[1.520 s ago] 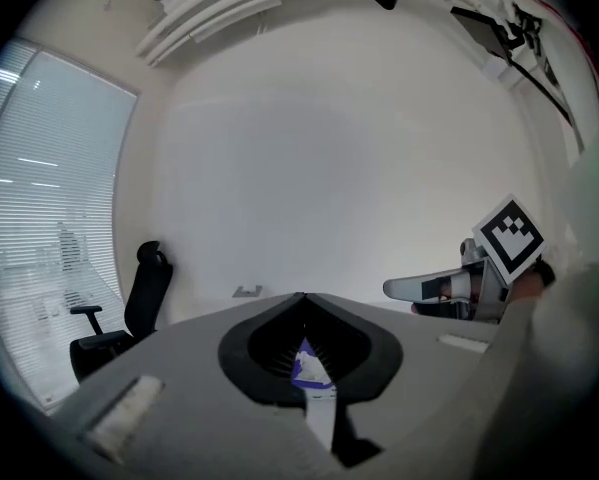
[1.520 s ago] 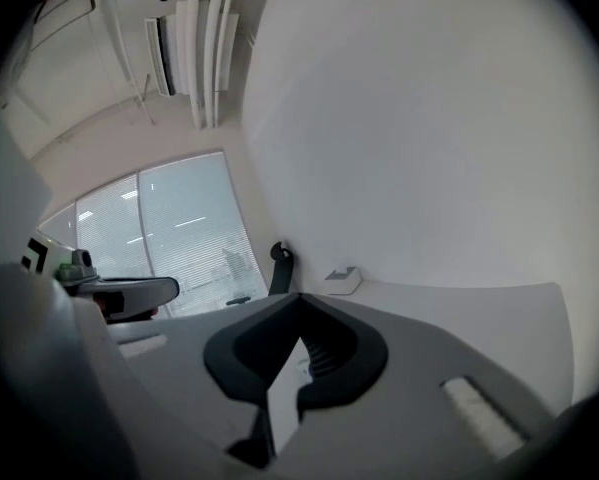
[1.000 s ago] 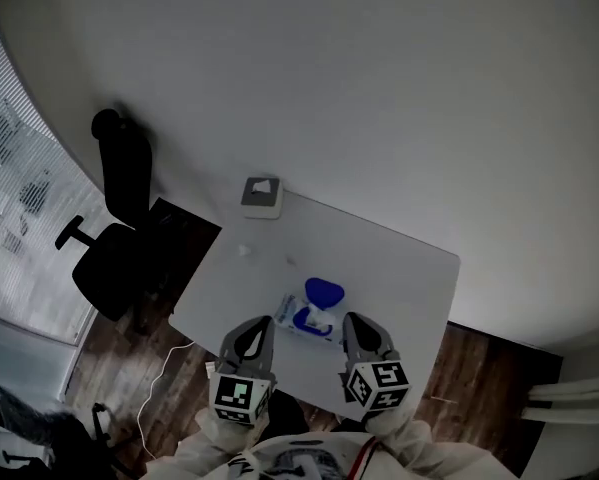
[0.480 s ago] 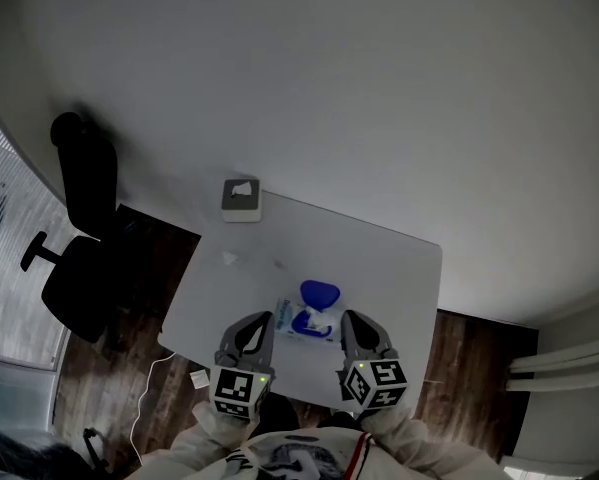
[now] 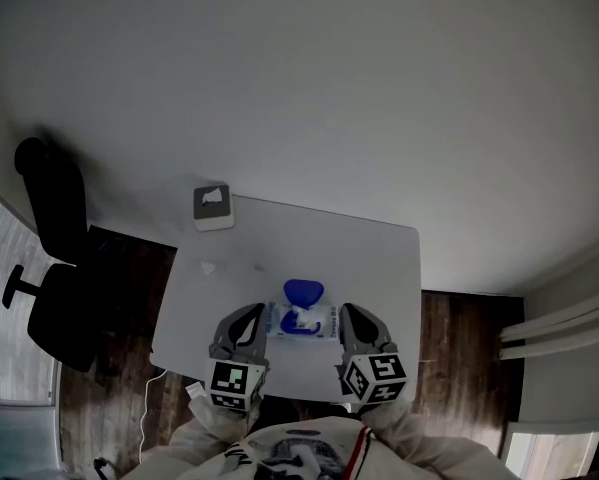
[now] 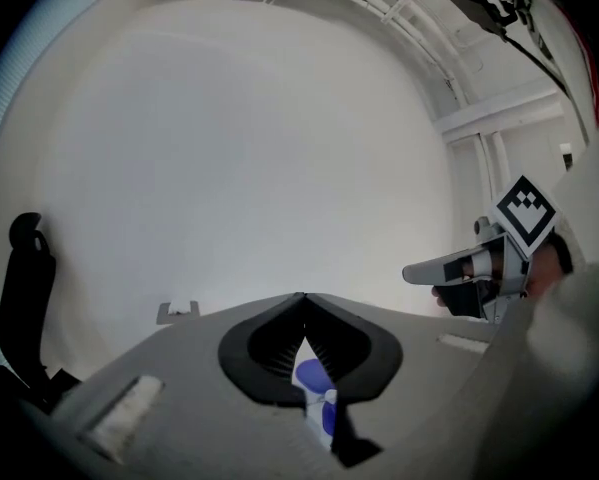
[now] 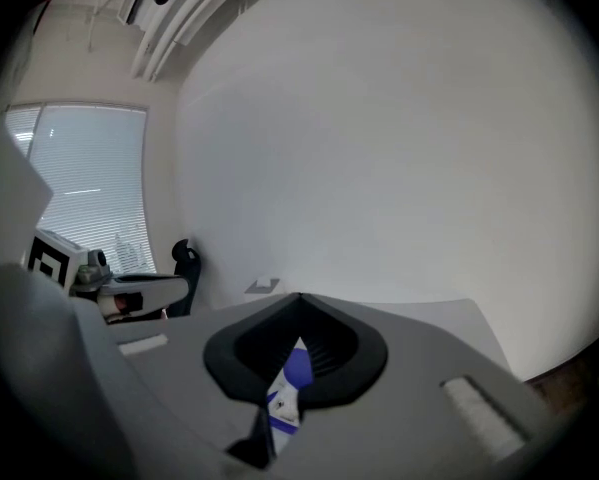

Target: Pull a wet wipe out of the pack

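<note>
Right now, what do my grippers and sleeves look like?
The left gripper and right gripper are grey, curved two-jaw tools with black ribbed pads. Each carries a cube of black-and-white square markers. Your sleeves are whitish.

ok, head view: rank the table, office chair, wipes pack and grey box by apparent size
1. table
2. office chair
3. wipes pack
4. grey box

The last two are a close call. The pack looks only slightly bigger, and it lies nearer the camera.
</note>
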A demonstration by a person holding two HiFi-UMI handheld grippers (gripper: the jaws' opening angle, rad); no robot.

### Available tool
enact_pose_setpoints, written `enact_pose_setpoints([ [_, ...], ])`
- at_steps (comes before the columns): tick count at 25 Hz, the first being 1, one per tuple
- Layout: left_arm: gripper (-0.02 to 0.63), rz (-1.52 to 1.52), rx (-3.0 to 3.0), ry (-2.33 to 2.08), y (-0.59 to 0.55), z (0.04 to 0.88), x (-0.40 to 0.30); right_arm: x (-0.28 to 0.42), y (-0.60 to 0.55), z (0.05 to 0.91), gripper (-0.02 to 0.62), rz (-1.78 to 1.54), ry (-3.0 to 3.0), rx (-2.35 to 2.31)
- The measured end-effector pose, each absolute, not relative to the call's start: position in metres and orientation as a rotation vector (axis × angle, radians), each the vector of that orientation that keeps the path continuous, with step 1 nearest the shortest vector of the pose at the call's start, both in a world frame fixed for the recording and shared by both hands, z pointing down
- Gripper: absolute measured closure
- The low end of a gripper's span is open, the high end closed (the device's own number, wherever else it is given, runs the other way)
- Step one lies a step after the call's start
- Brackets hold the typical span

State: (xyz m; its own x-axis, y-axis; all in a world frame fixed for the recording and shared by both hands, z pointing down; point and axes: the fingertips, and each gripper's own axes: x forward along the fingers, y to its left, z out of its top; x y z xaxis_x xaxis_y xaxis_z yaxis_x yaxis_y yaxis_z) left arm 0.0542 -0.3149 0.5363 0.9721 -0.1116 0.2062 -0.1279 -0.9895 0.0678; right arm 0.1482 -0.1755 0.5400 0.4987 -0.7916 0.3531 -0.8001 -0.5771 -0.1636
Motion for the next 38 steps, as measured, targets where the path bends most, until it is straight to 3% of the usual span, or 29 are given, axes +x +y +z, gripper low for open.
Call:
enact_pose_setpoints([
  [21, 0.601, 0.415, 3.087, -0.152, -0.295, 0.535, 0.114, 0.208, -0.154, 0.556, 0.589, 0.718, -1.466, 2.685],
  [23, 0.601, 0.415, 3.091, -0.151, -0.295, 0.534, 0.115, 0.207, -0.154, 0.56, 0.525, 0.731, -1.476, 2.67],
  [38, 0.601, 0.436, 3.085, -0.107, -0.288, 0.537, 0.114, 0.192, -0.161, 0.573, 0.326, 0.748, -1.57, 2.522],
])
